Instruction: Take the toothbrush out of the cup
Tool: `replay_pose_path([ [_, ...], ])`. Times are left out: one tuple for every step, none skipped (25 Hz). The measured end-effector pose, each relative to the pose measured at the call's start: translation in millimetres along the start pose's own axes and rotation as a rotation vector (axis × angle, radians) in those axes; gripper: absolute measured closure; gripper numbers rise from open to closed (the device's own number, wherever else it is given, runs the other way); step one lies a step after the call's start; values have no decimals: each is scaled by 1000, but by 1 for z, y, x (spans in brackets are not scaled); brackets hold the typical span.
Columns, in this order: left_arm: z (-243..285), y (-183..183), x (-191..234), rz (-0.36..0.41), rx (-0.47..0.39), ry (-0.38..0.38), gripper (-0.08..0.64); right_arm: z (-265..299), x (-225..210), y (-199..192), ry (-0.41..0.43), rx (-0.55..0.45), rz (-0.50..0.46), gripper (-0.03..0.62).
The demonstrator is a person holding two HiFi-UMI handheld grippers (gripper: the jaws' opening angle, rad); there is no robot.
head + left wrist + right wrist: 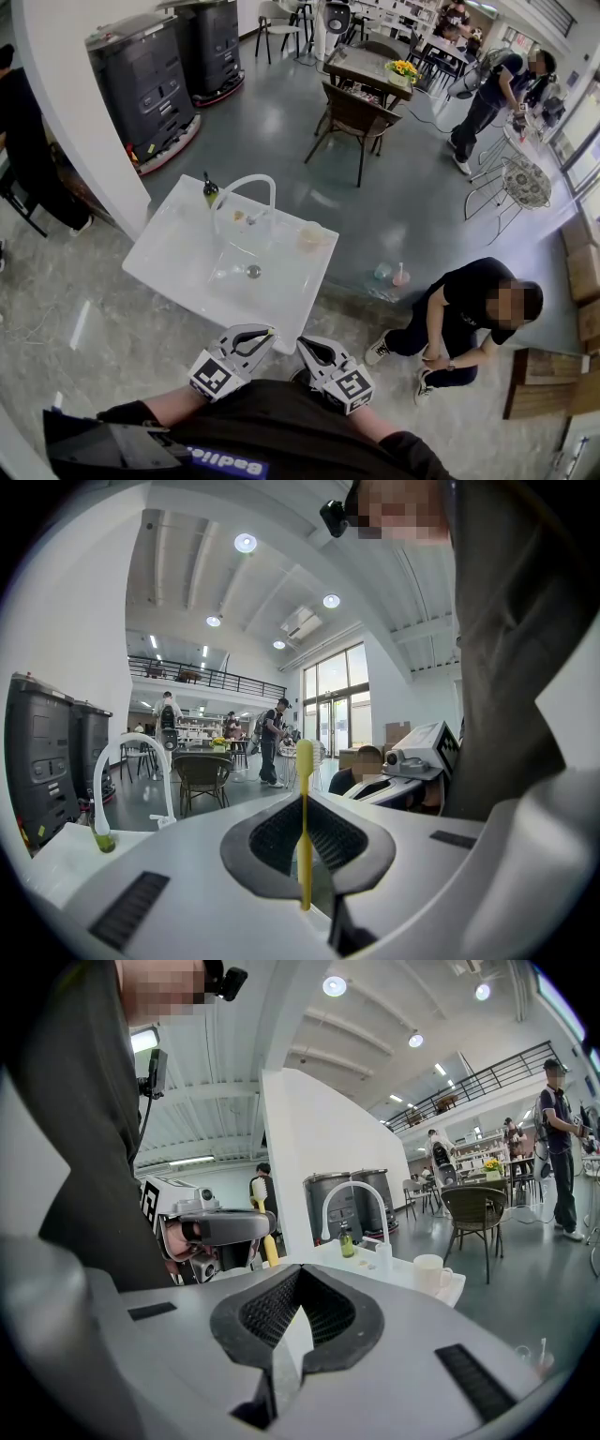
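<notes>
Bright indoor hall, sharp frames, heavy fisheye.
Round ceiling lights (246, 543) above the left tongs (306, 855), daylight through tall windows (333, 691) beyond them; glare on grey floor (281, 122); dark vignette corners in gripper views, edges bent, soft shadows.

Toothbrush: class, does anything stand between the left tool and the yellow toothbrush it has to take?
Nothing visible does. The left tool is shut on the yellow toothbrush, which stands upright between its jaws, bristle end up. The white cup sits apart on the sink counter.
</notes>
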State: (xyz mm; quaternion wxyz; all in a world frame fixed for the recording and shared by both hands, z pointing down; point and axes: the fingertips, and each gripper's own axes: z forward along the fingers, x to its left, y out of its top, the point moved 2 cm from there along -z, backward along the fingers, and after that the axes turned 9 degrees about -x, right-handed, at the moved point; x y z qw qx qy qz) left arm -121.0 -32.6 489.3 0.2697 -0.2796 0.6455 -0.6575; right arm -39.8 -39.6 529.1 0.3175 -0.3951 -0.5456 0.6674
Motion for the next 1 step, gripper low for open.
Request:
replay_pose_path([
  [0,0,0,-2,0,0,541,0,0,0,0,0,1,581],
])
